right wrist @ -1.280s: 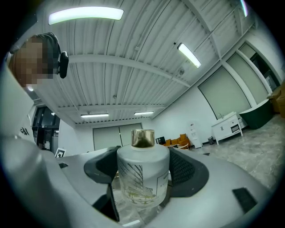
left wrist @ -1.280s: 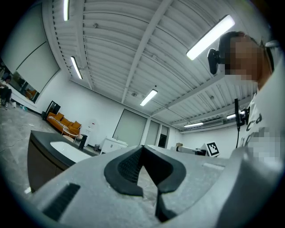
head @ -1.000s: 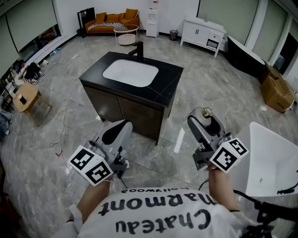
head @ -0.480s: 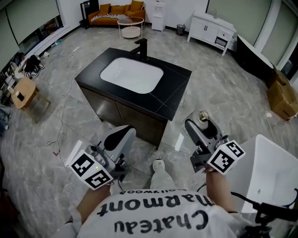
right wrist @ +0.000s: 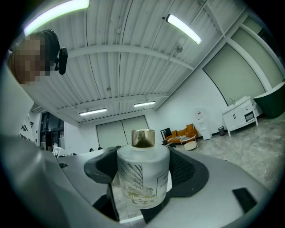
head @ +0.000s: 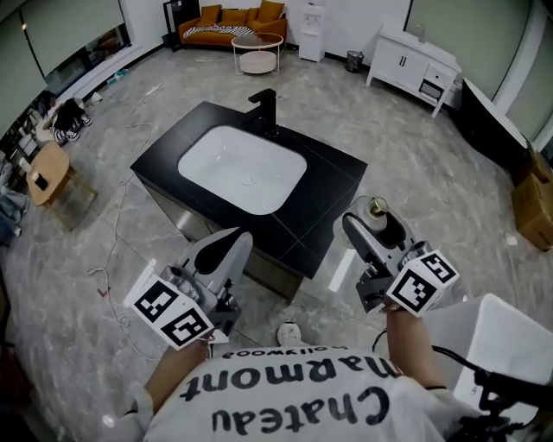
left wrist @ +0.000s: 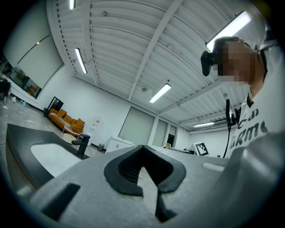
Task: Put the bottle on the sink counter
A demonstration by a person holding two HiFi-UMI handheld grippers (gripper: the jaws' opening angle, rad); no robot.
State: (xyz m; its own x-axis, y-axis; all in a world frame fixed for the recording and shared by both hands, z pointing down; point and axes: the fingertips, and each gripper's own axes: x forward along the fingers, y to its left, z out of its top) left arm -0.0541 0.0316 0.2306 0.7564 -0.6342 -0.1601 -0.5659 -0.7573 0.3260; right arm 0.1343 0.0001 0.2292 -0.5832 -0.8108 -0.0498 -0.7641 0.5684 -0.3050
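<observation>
Two jaws of my right gripper (head: pixel 383 233) are clamped on the bottle (right wrist: pixel 142 174), upright, over the floor just beside the counter (head: pixel 331 200). My left gripper (left wrist: pixel 145 173) is closed on nothing. Set down too near that edge or the basin (head: pixel 242 169), the bottle could tip off.

"Chateau Marmont" on white shirt (head: pixel 294 399)

Orange sofa (head: pixel 232 22), round table (head: pixel 258 60) just before it; white cabinet (head: pixel 413 60) nearby.
</observation>
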